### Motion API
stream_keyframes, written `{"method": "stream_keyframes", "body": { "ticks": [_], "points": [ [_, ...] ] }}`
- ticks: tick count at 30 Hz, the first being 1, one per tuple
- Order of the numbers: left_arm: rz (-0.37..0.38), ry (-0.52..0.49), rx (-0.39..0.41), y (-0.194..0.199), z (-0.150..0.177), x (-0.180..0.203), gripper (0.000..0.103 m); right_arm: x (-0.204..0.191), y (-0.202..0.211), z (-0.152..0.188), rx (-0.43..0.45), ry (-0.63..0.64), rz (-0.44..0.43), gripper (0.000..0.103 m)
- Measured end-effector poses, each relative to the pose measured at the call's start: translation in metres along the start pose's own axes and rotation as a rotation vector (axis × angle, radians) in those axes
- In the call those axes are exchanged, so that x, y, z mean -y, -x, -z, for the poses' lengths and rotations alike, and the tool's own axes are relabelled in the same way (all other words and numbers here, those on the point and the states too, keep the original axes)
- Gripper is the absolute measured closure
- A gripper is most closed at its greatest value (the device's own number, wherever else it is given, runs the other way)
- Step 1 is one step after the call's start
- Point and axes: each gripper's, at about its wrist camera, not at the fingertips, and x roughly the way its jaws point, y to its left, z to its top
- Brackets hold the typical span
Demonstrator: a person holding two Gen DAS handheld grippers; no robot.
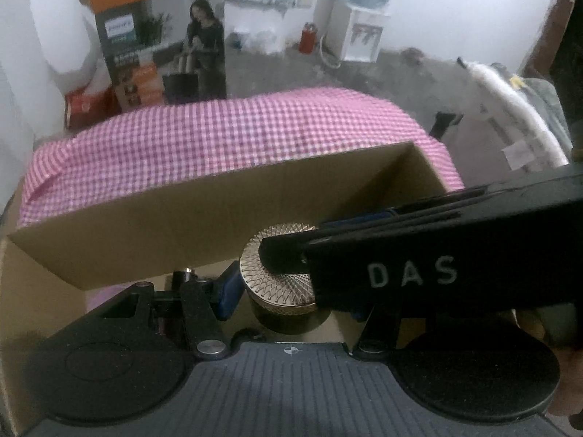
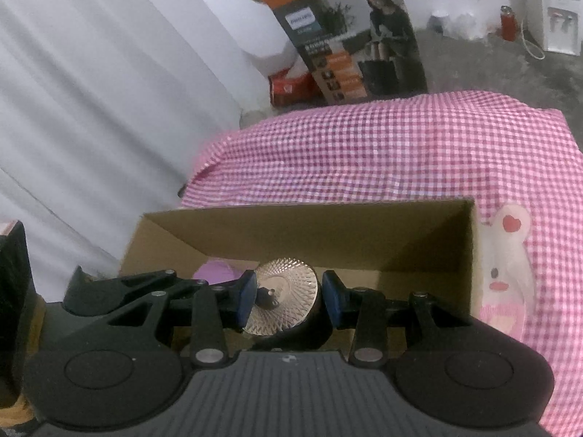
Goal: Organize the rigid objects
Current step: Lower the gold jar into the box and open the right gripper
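The right gripper (image 2: pixel 286 300) is clamping the gold-lidded jar (image 2: pixel 286 302) over the cardboard box (image 2: pixel 364 233); the left gripper's (image 1: pixel 233 287) grip is unclear. Crowding could knock it loose.

A pink checked cloth (image 2: pixel 382 153) carries an open cardboard box (image 2: pixel 291 229).

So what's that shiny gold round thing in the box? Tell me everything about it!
It is a small round jar with a shiny gold lid, cut all over with a fine criss-cross pattern, and a little dark knob in the middle. The body under the lid looks dark. It stands upright over the open cardboard box, held between the blue pads of the right gripper. A second gripper's black finger lies across the lid.
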Motion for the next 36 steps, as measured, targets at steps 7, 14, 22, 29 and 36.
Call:
{"method": "stream_keyframes", "body": {
  "ticks": [7, 14, 22, 29, 36],
  "points": [
    [0.007, 0.043, -0.055, -0.016, -0.007, -0.004, 0.047, 0.007, -0.019, -0.008, -0.044, 0.019, 0.030, 0.060],
    [-0.008, 0.055, -0.073, -0.025, -0.010, -0.002, 0.046, 0.004, -0.032, -0.012, -0.050, 0.070, 0.079, 0.060],
    [-0.014, 0.017, -0.038, -0.016, -0.009, 0.004, 0.040, 0.000, -0.033, -0.013, -0.038, 0.081, 0.119, 0.058],
    [0.032, 0.017, 0.041, 0.014, -0.004, 0.009, 0.020, -0.009, 0.000, -0.009, 0.046, 0.063, 0.106, 0.047],
    [0.119, -0.023, 0.222, 0.080, 0.021, 0.020, 0.004, -0.041, 0.079, 0.021, 0.239, 0.102, 0.085, 0.022]
  ]
}}
